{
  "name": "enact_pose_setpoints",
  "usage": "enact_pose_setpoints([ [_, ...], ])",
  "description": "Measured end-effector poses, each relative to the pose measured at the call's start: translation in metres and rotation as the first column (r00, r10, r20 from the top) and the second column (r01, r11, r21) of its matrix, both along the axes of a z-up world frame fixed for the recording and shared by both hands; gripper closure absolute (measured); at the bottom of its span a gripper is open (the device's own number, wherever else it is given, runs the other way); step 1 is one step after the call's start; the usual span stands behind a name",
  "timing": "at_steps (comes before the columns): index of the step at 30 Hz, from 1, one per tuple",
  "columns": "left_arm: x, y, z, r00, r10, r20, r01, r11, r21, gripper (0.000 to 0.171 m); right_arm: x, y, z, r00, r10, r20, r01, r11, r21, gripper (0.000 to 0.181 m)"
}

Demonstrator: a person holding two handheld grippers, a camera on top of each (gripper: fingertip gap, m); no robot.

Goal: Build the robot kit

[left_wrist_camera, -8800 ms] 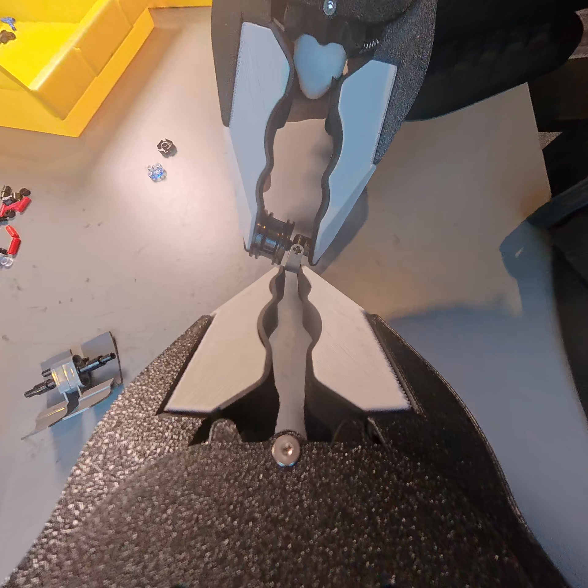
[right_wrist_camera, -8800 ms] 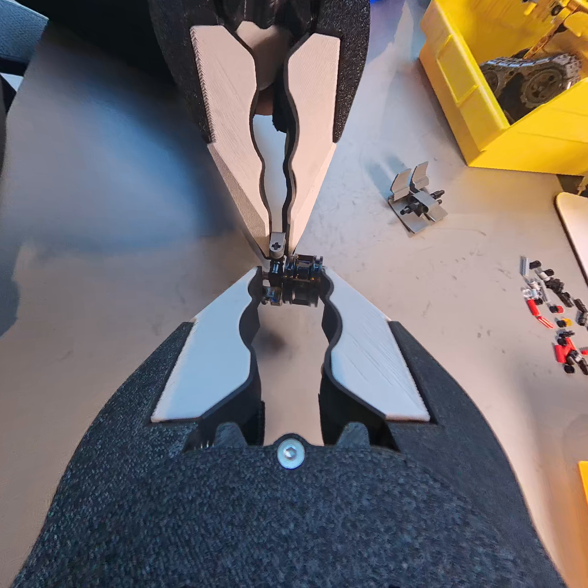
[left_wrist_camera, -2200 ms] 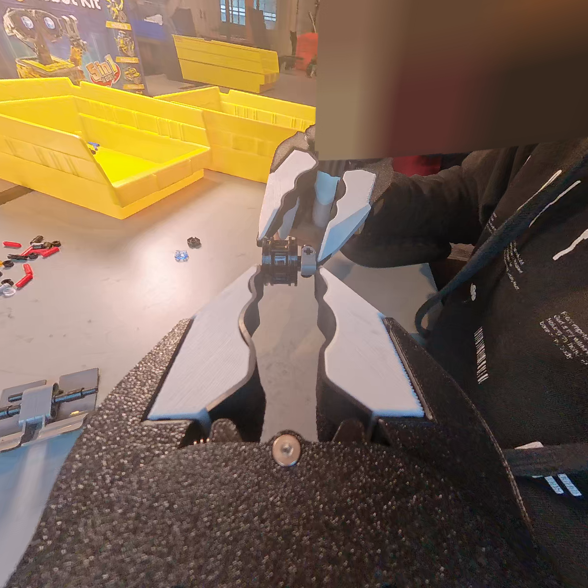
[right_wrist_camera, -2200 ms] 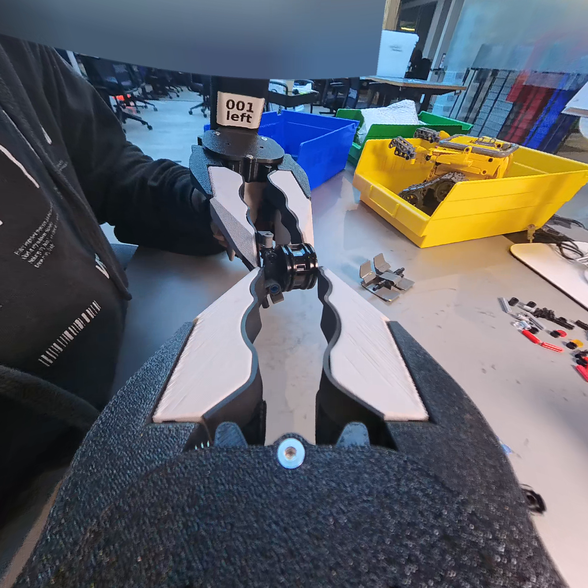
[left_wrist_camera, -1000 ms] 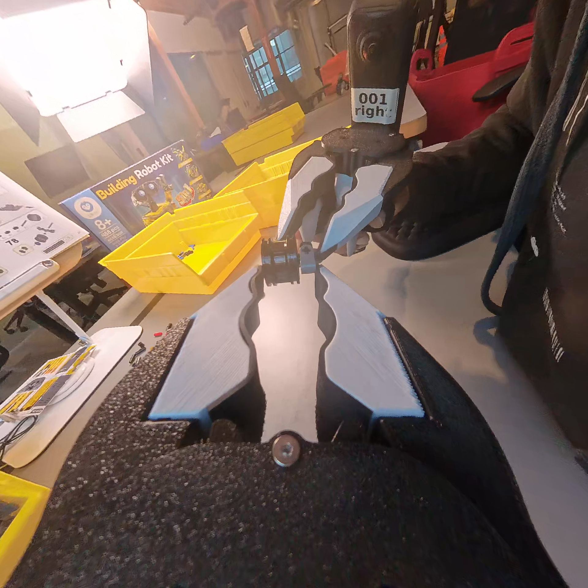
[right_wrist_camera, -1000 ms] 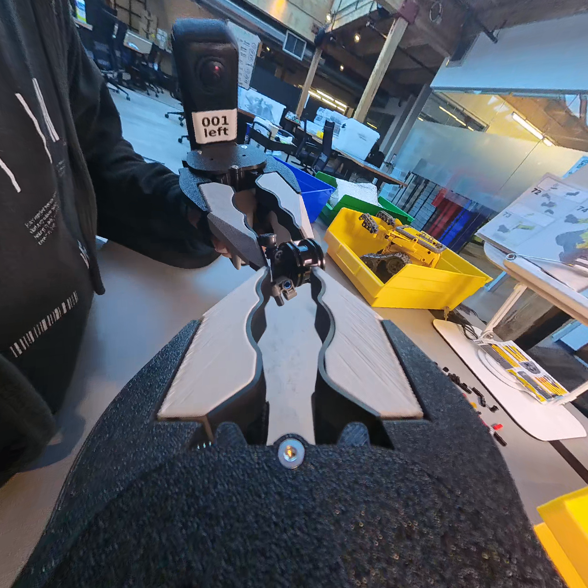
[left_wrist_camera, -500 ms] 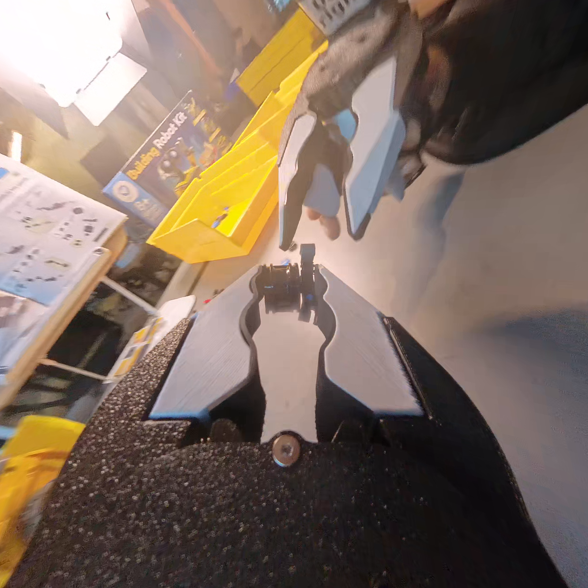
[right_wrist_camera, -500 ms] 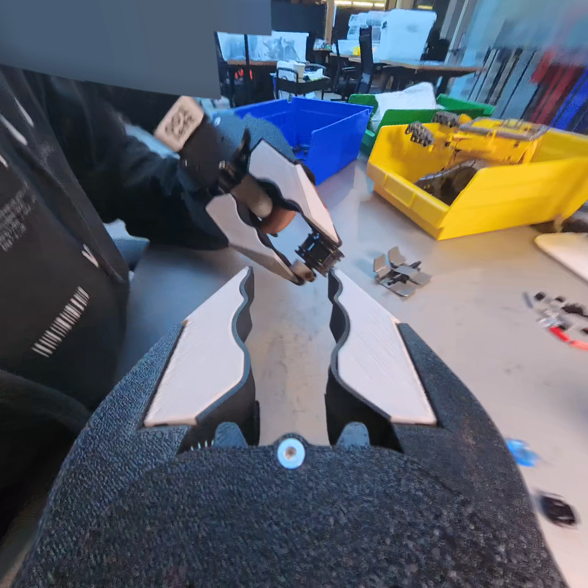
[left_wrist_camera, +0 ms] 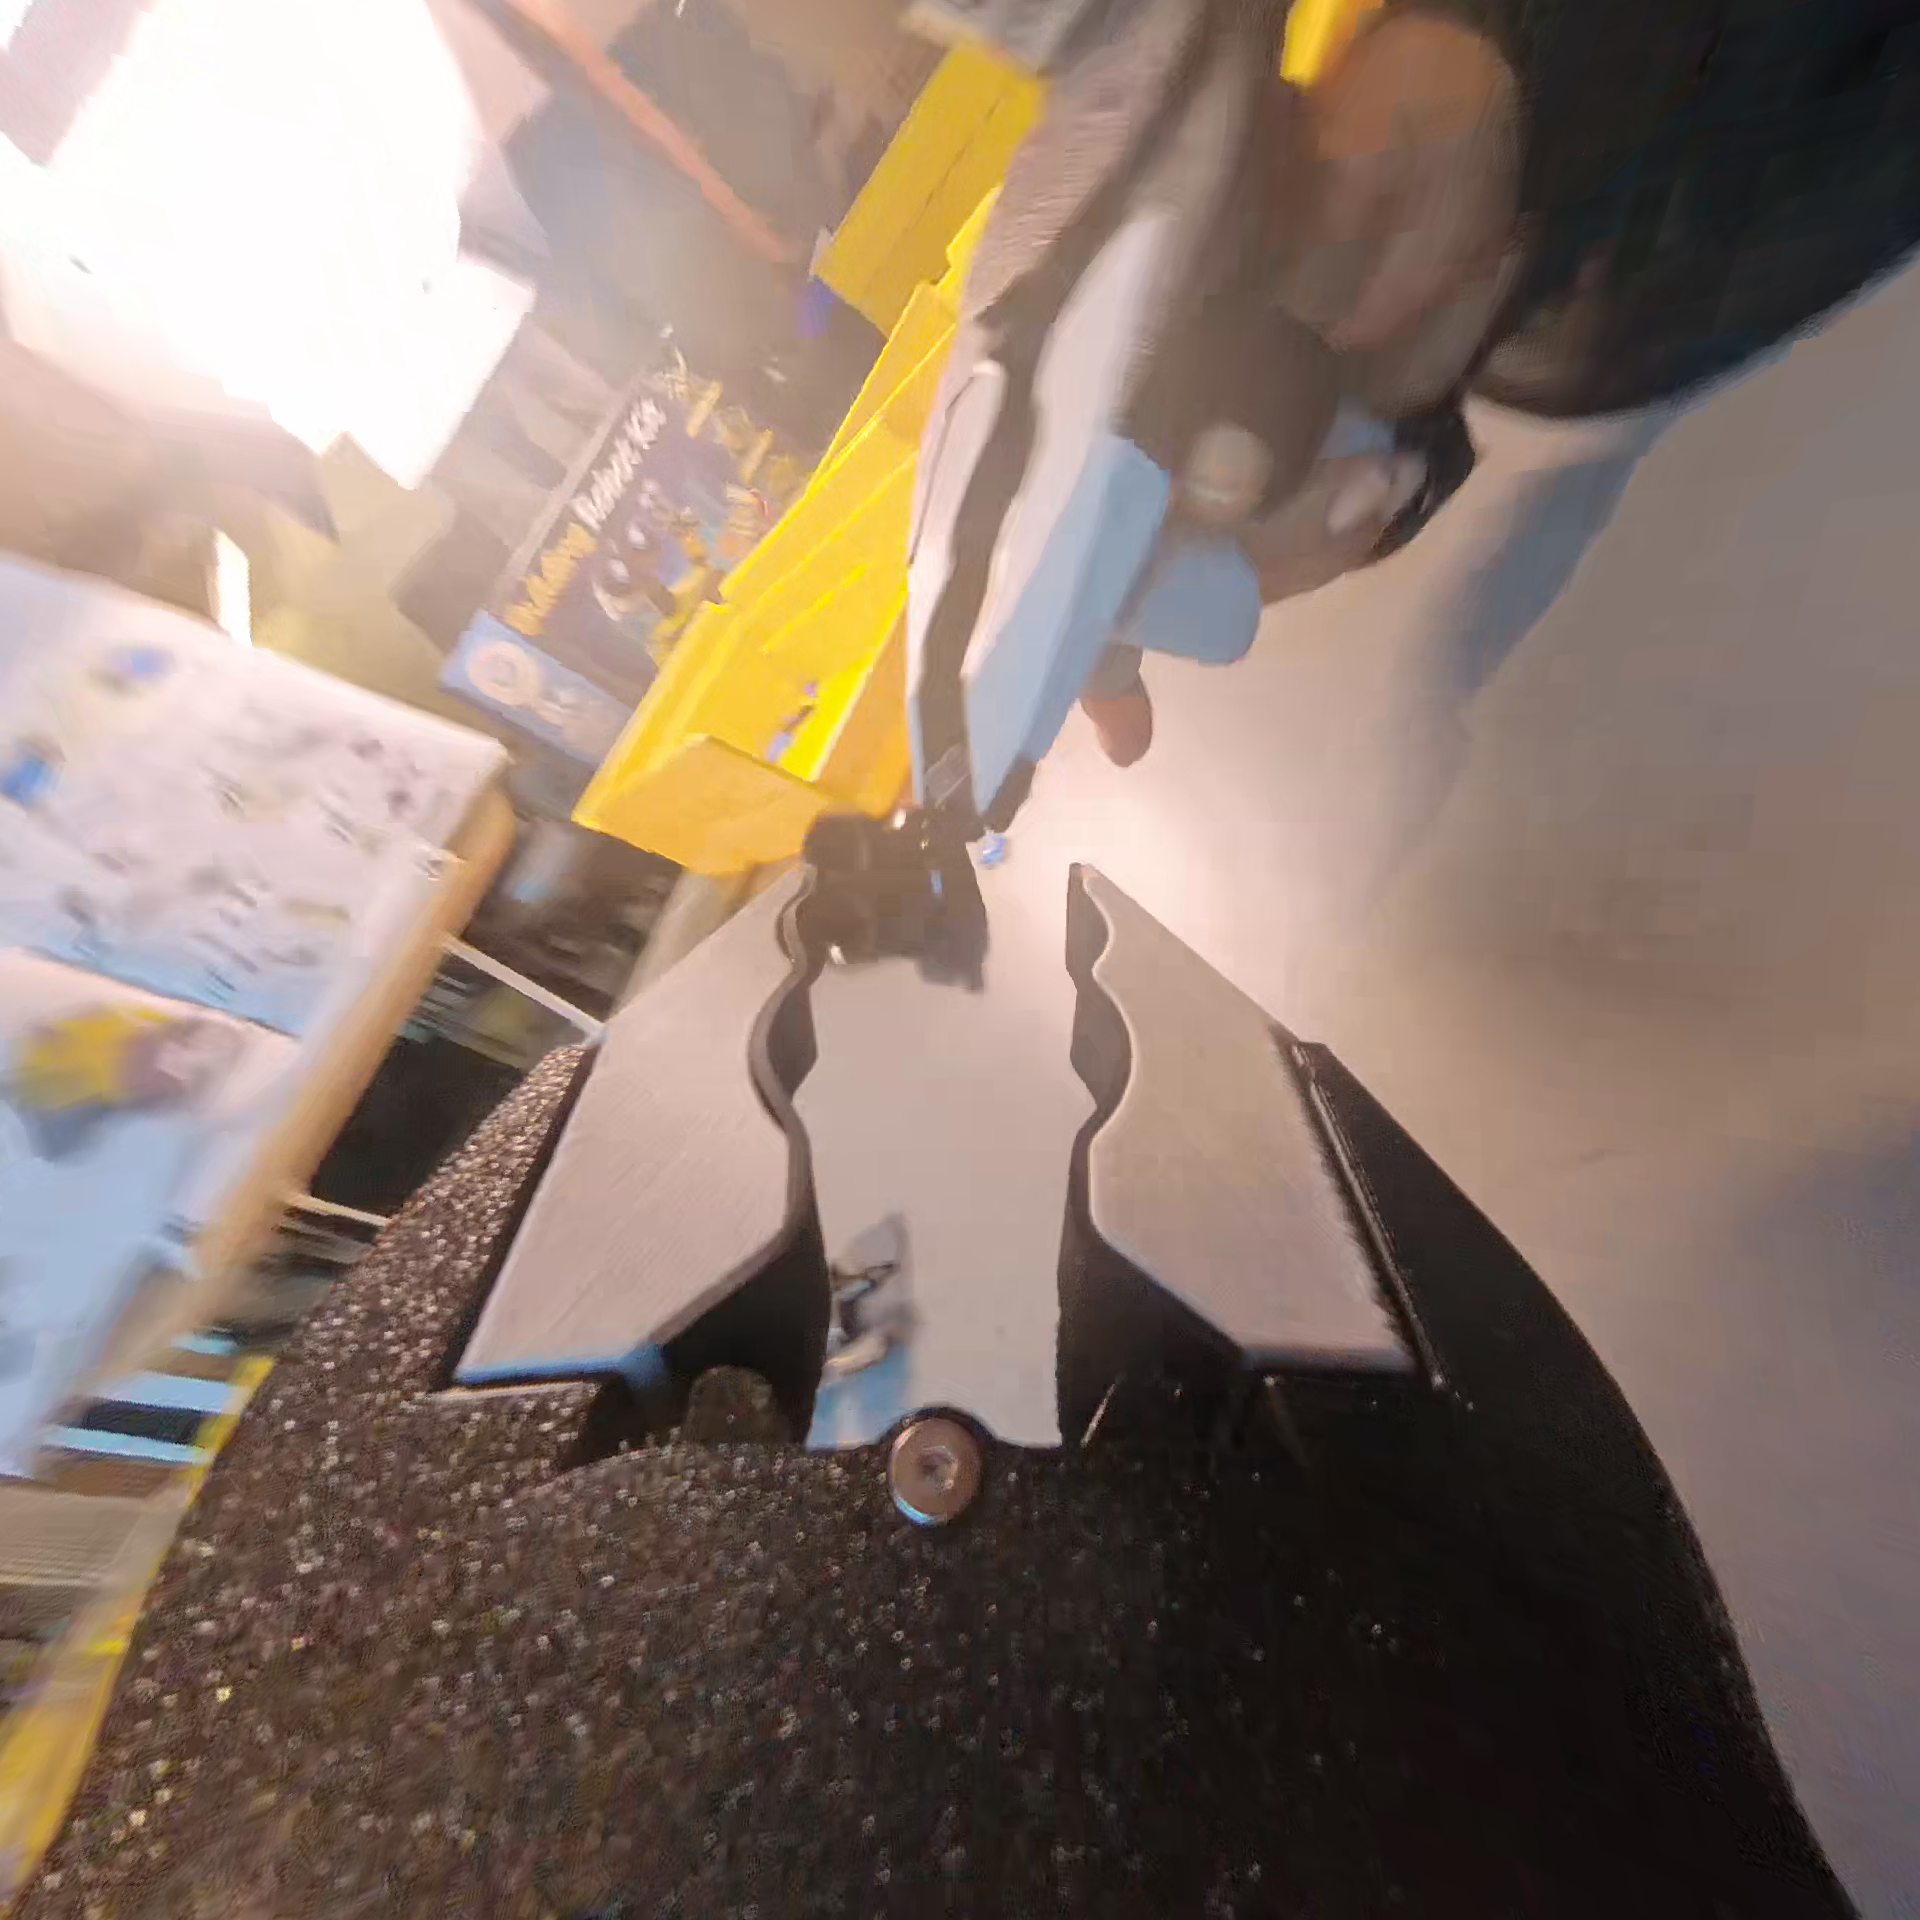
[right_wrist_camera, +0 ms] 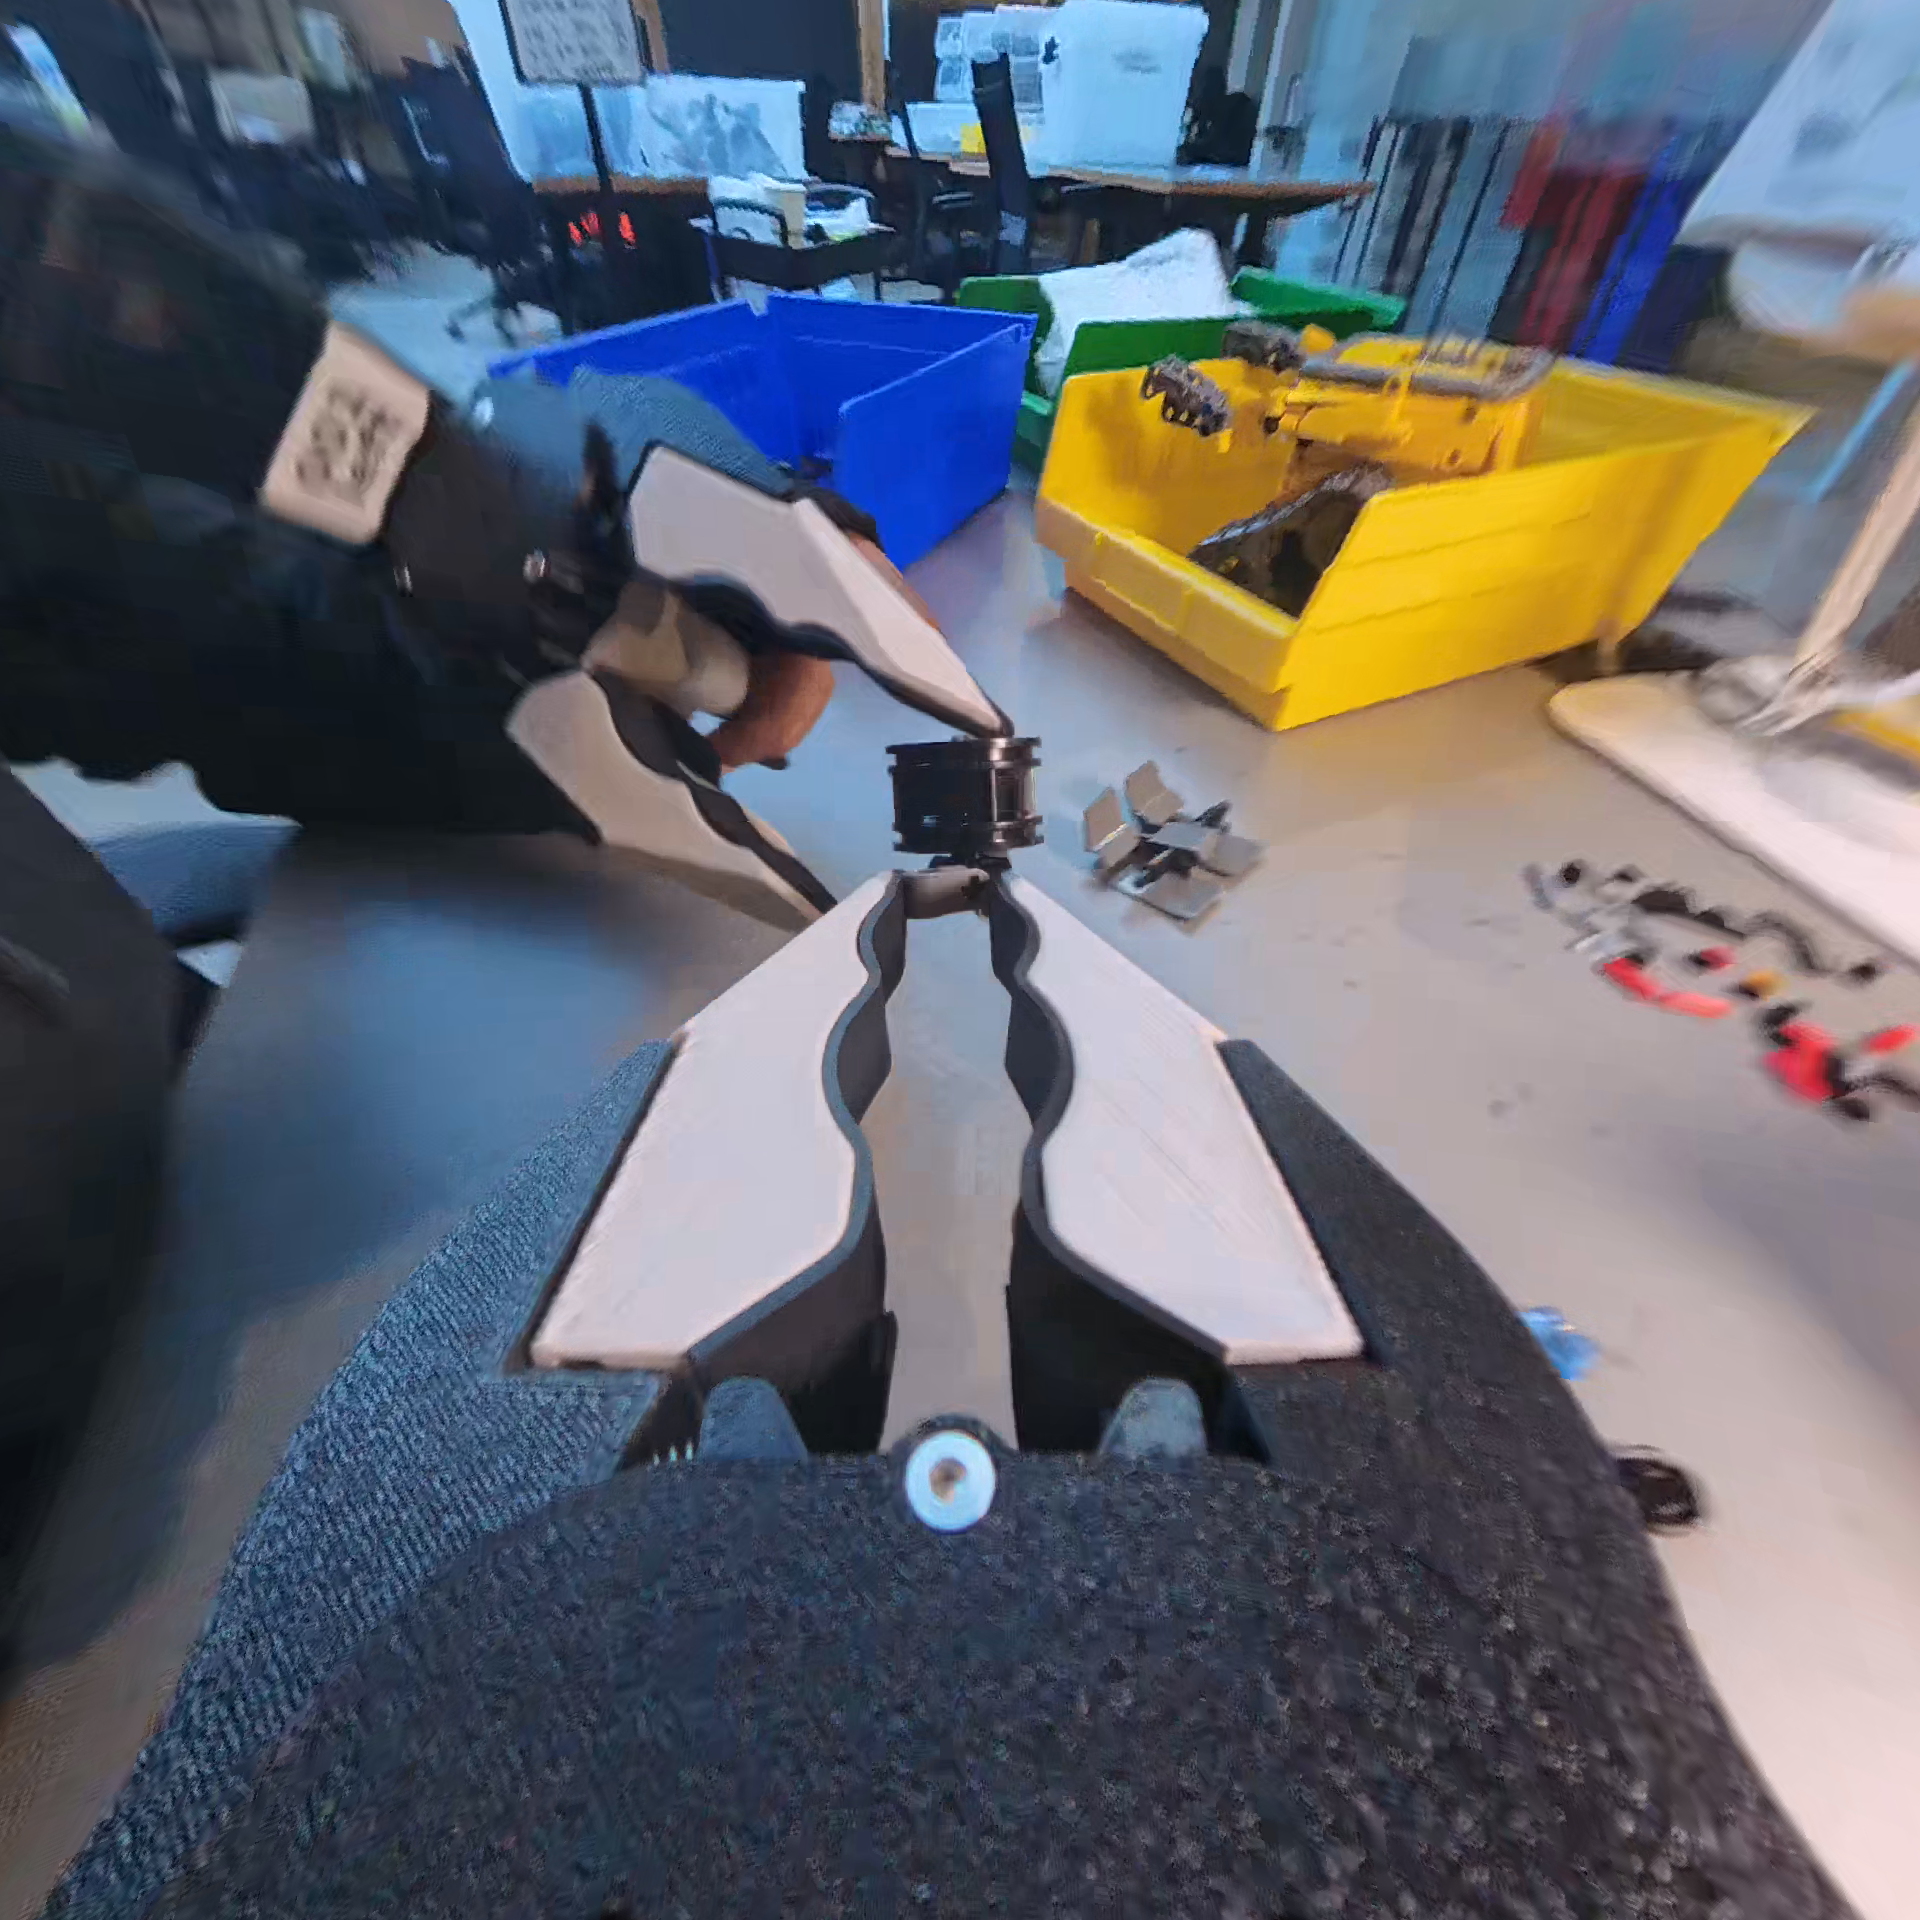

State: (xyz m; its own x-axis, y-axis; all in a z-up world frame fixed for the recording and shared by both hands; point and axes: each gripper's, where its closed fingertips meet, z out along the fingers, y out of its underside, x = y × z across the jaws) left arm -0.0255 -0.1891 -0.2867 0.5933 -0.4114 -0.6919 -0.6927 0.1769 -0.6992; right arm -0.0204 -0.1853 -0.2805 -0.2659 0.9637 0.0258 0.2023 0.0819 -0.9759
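Wheel piece [right_wrist_camera: 966,800] in right tongs [right_wrist_camera: 943,896] midair

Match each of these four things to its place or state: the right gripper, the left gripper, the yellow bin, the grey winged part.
Things:
1. right gripper
2. left gripper
3. yellow bin
4. grey winged part

States:
A. jaws open
B. lies on the table
C. jaws shut on the black wheel piece
D. holds a tracked model

Pairs: 1-C, 2-A, 3-D, 4-B
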Motion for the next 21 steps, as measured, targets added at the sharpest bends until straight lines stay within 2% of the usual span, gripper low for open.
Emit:
enact_pose_setpoints([
  [2, -0.009, 0.000, 0.001, 0.971, -0.002, 0.240, 0.040, 0.987, -0.155, 0.124, 0.003, 0.009, 0.006, 0.995, -0.047, -0.083, 0.065, 0.973, 0.223, 0.166],
  [4, -0.013, 0.000, 0.006, 0.876, 0.025, 0.481, 0.125, 0.953, -0.277, 0.126, 0.005, 0.011, 0.010, 0.988, -0.053, -0.142, 0.108, 0.902, 0.417, 0.166],
  [6, -0.008, -0.001, 0.012, 0.751, 0.042, 0.659, 0.259, 0.900, -0.352, 0.125, 0.005, 0.009, 0.011, 0.981, -0.049, -0.188, 0.157, 0.770, 0.619, 0.166],
  [8, 0.000, -0.004, 0.015, 0.670, 0.055, 0.741, 0.359, 0.849, -0.387, 0.124, 0.004, 0.005, 0.008, 0.976, -0.031, -0.214, 0.188, 0.607, 0.772, 0.166],
  [10, 0.003, -0.003, 0.015, 0.665, 0.067, 0.744, 0.355, 0.848, -0.394, 0.132, 0.003, -0.002, 0.006, 0.974, 0.003, -0.228, 0.198, 0.488, 0.850, 0.166],
  [12, 0.002, -0.004, 0.011, 0.715, 0.061, 0.697, 0.312, 0.864, -0.395, 0.138, 0.003, -0.005, 0.005, 0.973, 0.010, -0.233, 0.207, 0.423, 0.882, 0.166],
  [14, 0.002, -0.006, 0.011, 0.767, 0.022, 0.641, 0.279, 0.888, -0.365, 0.139, 0.003, -0.007, 0.006, 0.971, 0.022, -0.240, 0.206, 0.437, 0.875, 0.166],
  [16, 0.001, -0.008, 0.013, 0.831, -0.024, 0.556, 0.230, 0.924, -0.304, 0.139, 0.003, -0.008, 0.009, 0.968, 0.024, -0.249, 0.203, 0.511, 0.836, 0.165],
  [18, -0.002, -0.008, 0.016, 0.902, -0.047, 0.428, 0.150, 0.966, -0.209, 0.139, 0.005, -0.009, 0.008, 0.973, 0.036, -0.229, 0.156, 0.631, 0.760, 0.162],
  [21, -0.003, -0.010, 0.019, 0.969, -0.060, 0.241, 0.081, 0.994, -0.077, 0.139, 0.010, -0.012, 0.010, 0.980, 0.072, -0.188, 0.036, 0.857, 0.515, 0.157],
])
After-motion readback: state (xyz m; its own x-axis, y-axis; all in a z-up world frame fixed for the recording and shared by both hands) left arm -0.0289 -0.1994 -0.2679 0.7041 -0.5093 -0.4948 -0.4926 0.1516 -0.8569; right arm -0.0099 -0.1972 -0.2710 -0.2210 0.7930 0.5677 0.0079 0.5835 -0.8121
